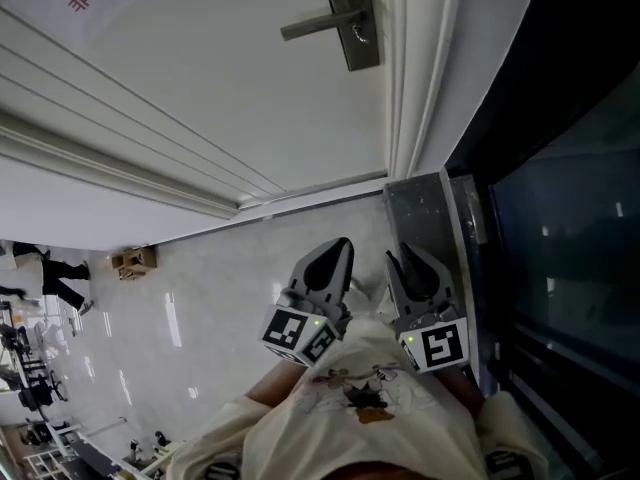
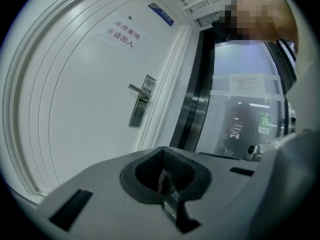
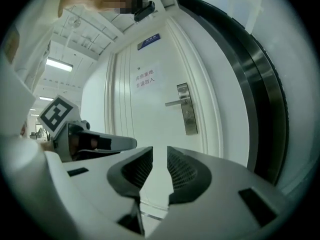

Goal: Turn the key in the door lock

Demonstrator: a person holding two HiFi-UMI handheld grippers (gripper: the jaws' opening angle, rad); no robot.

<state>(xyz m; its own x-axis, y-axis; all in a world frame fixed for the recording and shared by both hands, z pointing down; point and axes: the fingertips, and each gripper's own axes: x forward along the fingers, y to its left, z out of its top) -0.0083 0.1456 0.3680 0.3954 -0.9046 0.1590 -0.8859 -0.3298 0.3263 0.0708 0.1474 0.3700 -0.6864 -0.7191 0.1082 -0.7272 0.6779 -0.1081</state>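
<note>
We carry the 2 claws low and level, the left claw [image 2: 164, 175] pressed together and the right claw [image 3: 160, 160] spread on nothing, with the door lock [image 1: 352, 26] well ahead, probably too far to reach any key there.

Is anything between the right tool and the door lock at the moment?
Nothing visible does. Only open air lies between the right tool and the lock plate on the white door. The left tool sits off to one side, clear of that line. Both are well short of the lock.
</note>
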